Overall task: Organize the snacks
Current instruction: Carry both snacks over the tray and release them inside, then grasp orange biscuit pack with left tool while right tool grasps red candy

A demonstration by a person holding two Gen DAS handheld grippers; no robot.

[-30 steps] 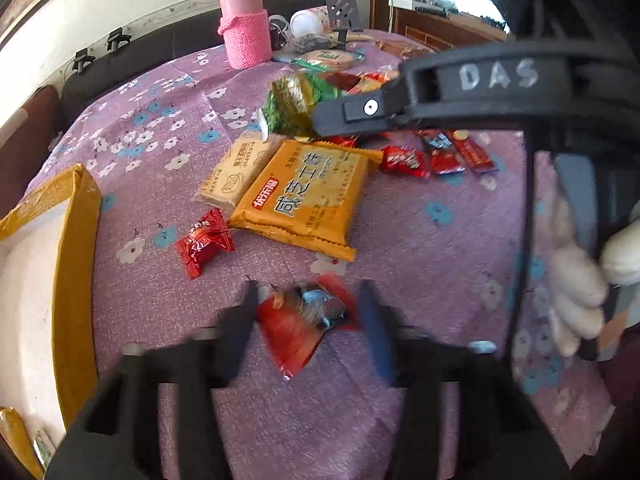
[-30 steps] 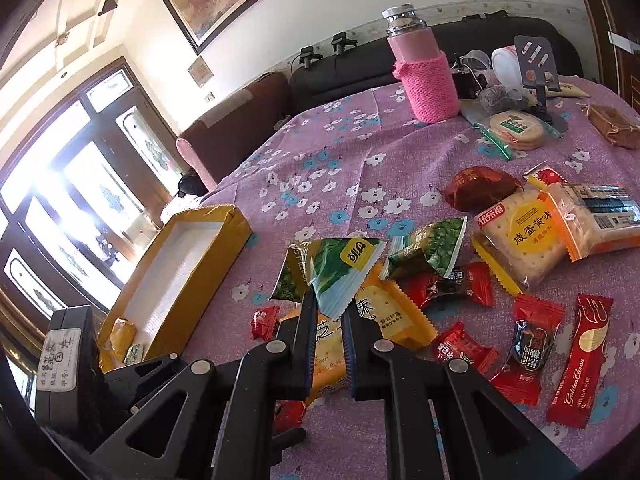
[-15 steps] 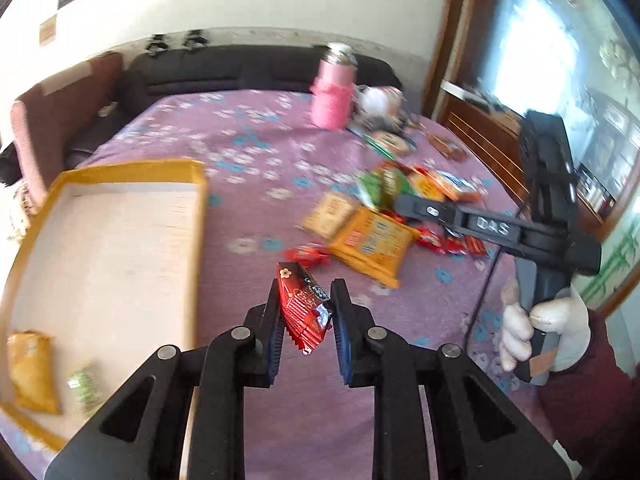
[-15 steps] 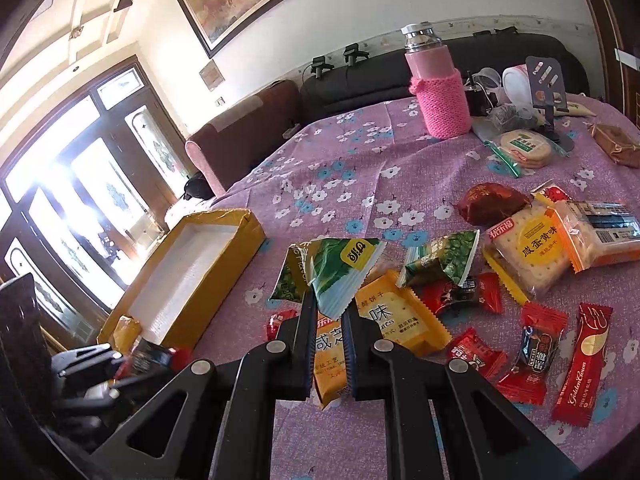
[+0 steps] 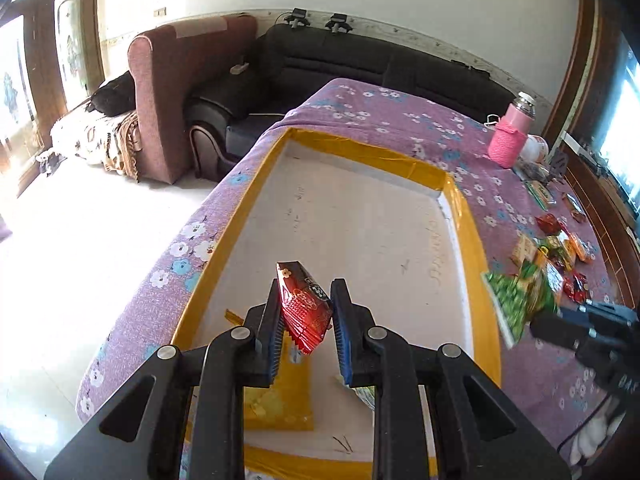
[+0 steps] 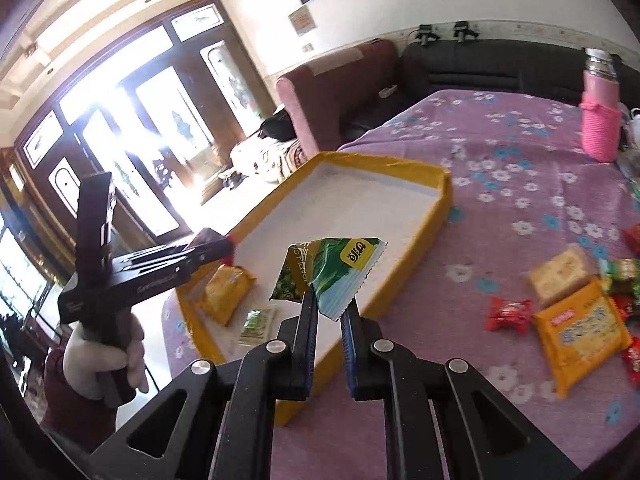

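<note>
My left gripper (image 5: 306, 322) is shut on a red snack packet (image 5: 304, 306) and holds it above the near end of the yellow-rimmed white box (image 5: 468, 236). My right gripper (image 6: 329, 312) is shut on a green snack packet (image 6: 336, 270) and holds it over the box's right rim (image 6: 424, 236). The right gripper and its green packet (image 5: 516, 304) also show at the right of the left wrist view. The left gripper (image 6: 216, 250) shows at the left of the right wrist view. A yellow packet (image 6: 228, 290) and a small green packet (image 6: 256, 320) lie inside the box.
Loose snacks lie on the purple flowered tablecloth (image 6: 500, 184) to the right: a large yellow biscuit pack (image 6: 580, 326), a beige cracker pack (image 6: 560, 272), red candies (image 6: 508, 312). A pink bottle (image 6: 600, 120) stands at the far end. Sofas and the table's left edge (image 5: 160, 280) lie beyond.
Both grippers have swung left from the snack pile to the box, each carrying its packet. The left gripper now hangs over the box's near end; the right one reached the box's right rim.
</note>
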